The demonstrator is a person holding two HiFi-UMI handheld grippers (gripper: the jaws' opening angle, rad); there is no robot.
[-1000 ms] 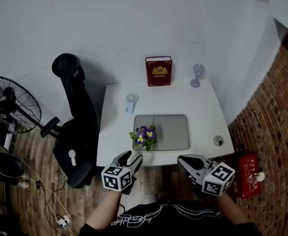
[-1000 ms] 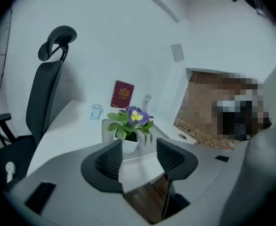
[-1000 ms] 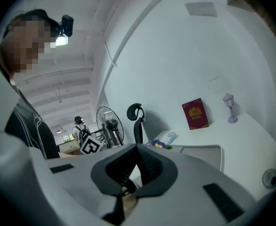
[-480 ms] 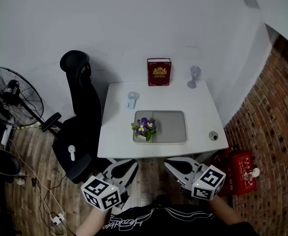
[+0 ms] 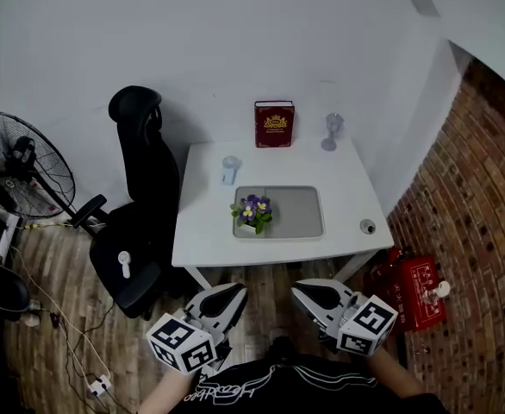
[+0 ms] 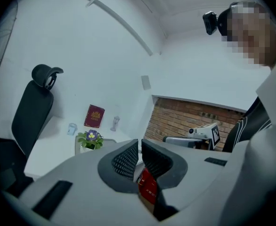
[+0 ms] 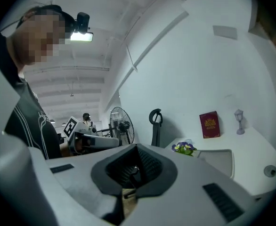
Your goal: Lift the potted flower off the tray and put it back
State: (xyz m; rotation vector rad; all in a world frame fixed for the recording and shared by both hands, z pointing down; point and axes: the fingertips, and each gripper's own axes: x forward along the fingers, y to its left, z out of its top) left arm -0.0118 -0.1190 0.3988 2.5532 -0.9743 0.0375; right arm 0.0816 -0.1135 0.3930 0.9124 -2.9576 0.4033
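The flower (image 5: 252, 211) is being borne on the tray's (image 5: 297, 214) left end at frame centre, the left gripper (image 5: 235, 291) and right gripper (image 5: 301, 289) being held closed and empty below, so the task is being judged finished or unstarted.

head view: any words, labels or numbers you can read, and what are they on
No text here is legible.
red book: gold crest and lettering, too small to read
red case on the floor: white print, too blurred to read
black top: white lettering, not legible
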